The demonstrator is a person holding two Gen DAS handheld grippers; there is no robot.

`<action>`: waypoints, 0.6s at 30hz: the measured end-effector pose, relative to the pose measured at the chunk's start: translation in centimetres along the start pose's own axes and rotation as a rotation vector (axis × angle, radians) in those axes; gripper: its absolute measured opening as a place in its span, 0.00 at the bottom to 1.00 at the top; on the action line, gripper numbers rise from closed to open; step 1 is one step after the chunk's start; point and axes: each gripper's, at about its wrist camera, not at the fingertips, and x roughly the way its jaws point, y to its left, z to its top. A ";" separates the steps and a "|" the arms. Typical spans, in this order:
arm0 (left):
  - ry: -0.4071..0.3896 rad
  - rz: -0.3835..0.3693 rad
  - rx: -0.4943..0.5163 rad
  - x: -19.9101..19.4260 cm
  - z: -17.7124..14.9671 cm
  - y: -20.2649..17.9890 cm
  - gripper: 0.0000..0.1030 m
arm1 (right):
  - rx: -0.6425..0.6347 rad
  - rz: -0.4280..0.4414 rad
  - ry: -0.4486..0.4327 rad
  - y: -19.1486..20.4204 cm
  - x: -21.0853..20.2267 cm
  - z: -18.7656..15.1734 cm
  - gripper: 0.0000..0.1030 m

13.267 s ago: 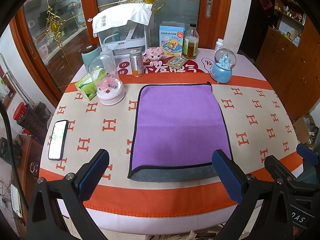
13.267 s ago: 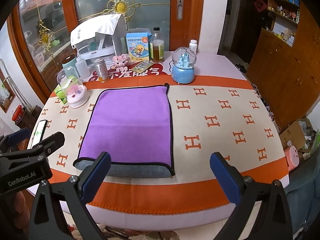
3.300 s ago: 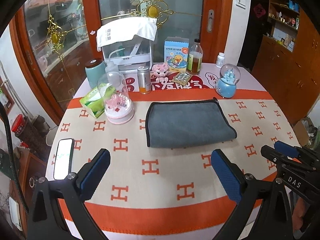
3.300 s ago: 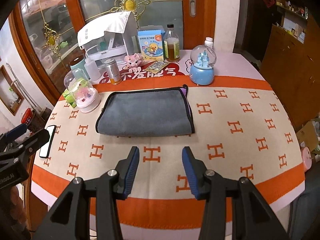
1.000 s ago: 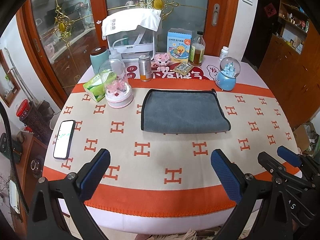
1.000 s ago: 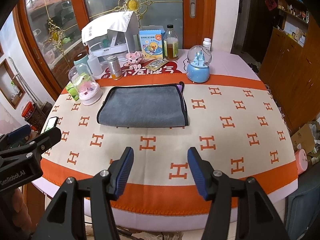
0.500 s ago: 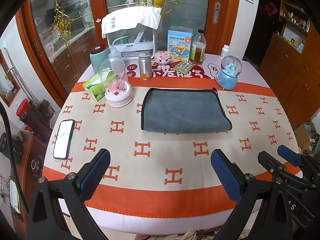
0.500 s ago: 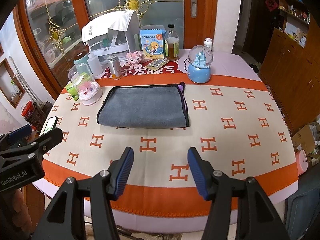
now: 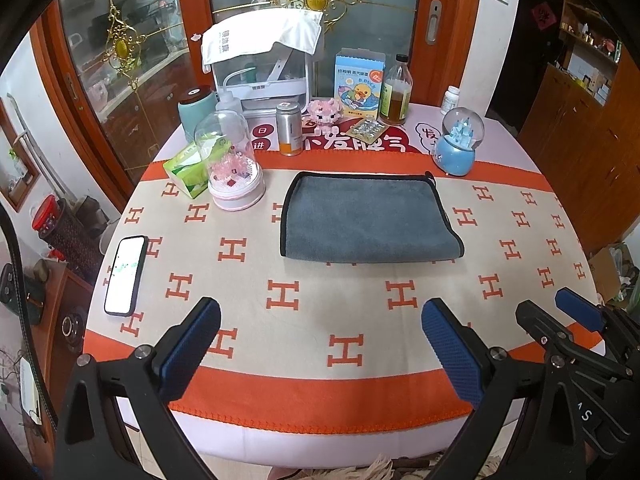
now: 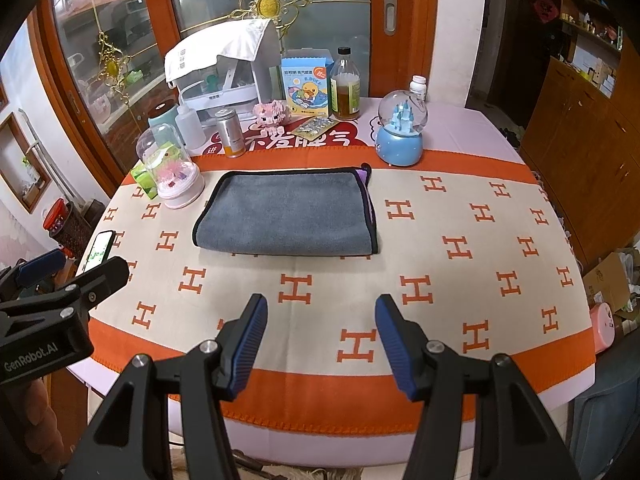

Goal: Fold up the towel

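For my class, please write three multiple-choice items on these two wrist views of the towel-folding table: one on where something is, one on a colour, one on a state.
1. Where does the phone lie relative to the towel?
A. On top of it
B. To its left, near the table edge
C. Behind it, by the bottle

2. What colour is the towel's upward face?
A. Grey
B. Green
C. White

3. What is the state of the left claw and right claw?
A. Both shut on the towel
B. One holds the phone
C. Both open, holding nothing

Answers:
1. B, the phone sits apart on the cloth's left side.
2. A, grey shows on top, with only a purple sliver at the right edge.
3. C, gaps show between the fingers and the towel lies farther back, untouched.
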 end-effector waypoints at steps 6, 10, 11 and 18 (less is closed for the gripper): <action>0.002 0.001 0.001 0.0 0.0 0.0 0.97 | 0.000 0.000 -0.001 0.0 -0.1 0.0 0.55; 0.002 0.002 0.001 0.0 0.1 -0.1 0.97 | -0.001 0.002 0.000 0.0 0.1 0.0 0.55; 0.003 0.002 0.002 0.0 0.1 -0.1 0.97 | -0.001 0.001 0.000 0.0 0.0 0.0 0.55; 0.003 0.002 0.002 0.0 0.2 -0.2 0.97 | -0.002 0.001 0.000 0.0 0.1 -0.1 0.55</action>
